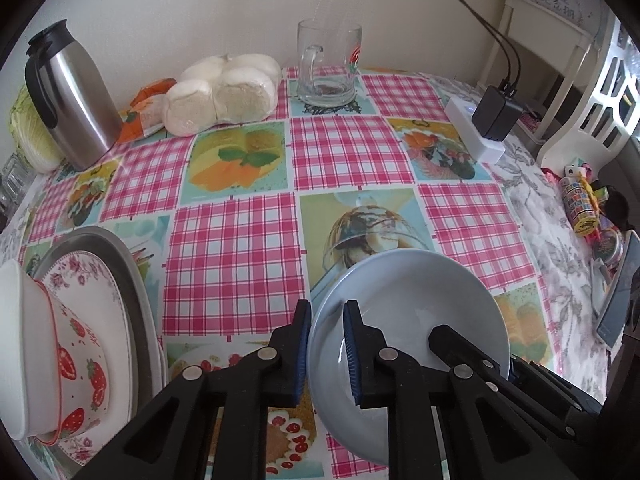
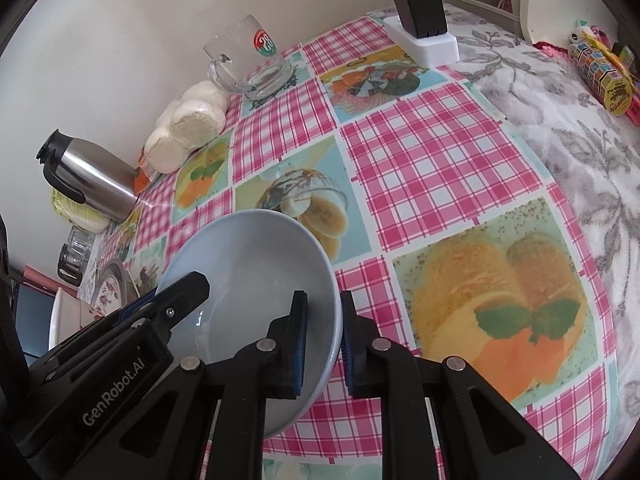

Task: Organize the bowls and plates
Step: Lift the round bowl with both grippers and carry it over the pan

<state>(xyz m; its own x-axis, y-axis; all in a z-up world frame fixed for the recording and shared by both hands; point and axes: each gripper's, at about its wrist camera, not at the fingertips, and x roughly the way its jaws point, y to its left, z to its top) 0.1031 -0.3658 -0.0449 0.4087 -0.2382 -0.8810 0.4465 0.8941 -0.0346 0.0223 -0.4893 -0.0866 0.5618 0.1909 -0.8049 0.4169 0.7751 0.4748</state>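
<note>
Left wrist view: the left gripper (image 1: 327, 344) is clamped on the left rim of a pale blue bowl (image 1: 416, 300), one blue-padded finger outside the wall and the other inside. Right wrist view: the right gripper (image 2: 323, 336) is clamped on the opposite rim of the same pale blue bowl (image 2: 256, 272), again with one pad on each side of the wall. Each gripper appears in the other's view, reaching into the bowl from the far side.

Bowl position: near edge of the table, over the checked tablecloth (image 1: 344, 152) with pink gingham and dessert panels. Whether the bowl base touches the cloth cannot be told.

Stack position: left of the bowl, well apart from it. A metal tray (image 1: 120, 252) carries a floral plate (image 1: 100, 280), and a strawberry-pattern bowl (image 1: 72, 360) lies on the plate with a white bowl (image 1: 12, 340) nested in it.

Far edge, against the wall, left to right:
- steel thermal jug (image 1: 76, 96), upright
- wrapped steamed buns (image 1: 224, 92)
- glass mug (image 1: 326, 64), upright, bearing a round red and green logo

Right side: a white power strip (image 1: 476, 132) with a black adapter (image 1: 496, 112) plugged into it
</note>
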